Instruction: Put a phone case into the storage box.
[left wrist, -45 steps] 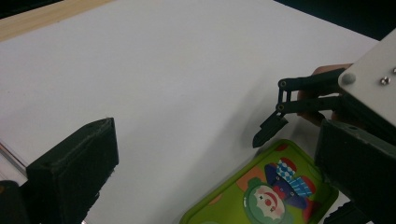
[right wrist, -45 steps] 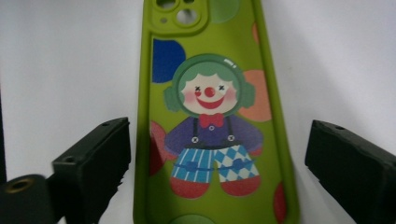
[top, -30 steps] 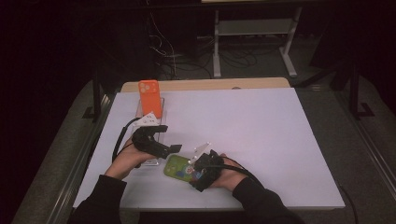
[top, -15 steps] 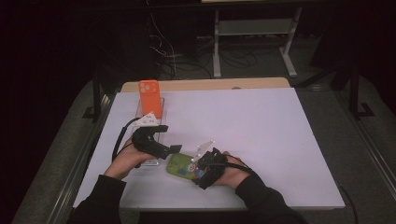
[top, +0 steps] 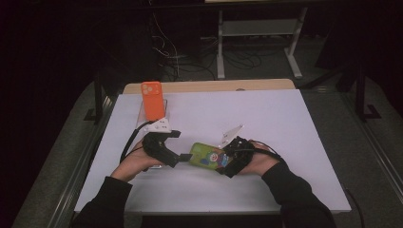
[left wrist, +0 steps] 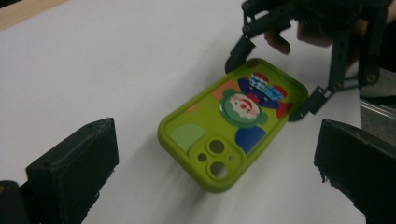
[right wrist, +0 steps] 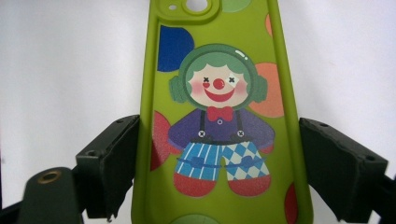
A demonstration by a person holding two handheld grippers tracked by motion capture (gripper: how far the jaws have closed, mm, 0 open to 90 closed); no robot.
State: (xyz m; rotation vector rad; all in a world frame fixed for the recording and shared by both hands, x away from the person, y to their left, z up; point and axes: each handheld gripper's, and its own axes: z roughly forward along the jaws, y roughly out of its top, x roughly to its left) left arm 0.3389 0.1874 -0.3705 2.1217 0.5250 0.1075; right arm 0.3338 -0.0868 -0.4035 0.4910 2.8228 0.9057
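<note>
- Two claws are at work over the bench, one in each of the person's hands. The left claw (top: 186, 156) sits left of centre near the front edge, and its two black jaws stand wide apart with nothing between them; in the left gripper view they frame the case from either side without touching it.
- Behind the left claw, toward the back left of the bench, one orange phone (top: 152, 100) stands upright in a clear stand (top: 142, 113), its back with the camera lenses facing the person. It is well apart from both claws.
- Between the two claws is one green phone case (top: 207, 156), printed with a single clown figure and several coloured dots, with its camera cut-outs at the end nearer the left claw. In the left gripper view that end is lifted off the white bench top (top: 266, 114) and the case sits tilted.
- The right claw (top: 227, 160) is just right of the case and has hold of its far end. The right gripper view shows its two jaws set widely, one against each long edge of the case, so the grip runs across the case's width.
- One white bench top carries everything; a strip of bare wood (top: 214, 86) shows along its back edge.
</note>
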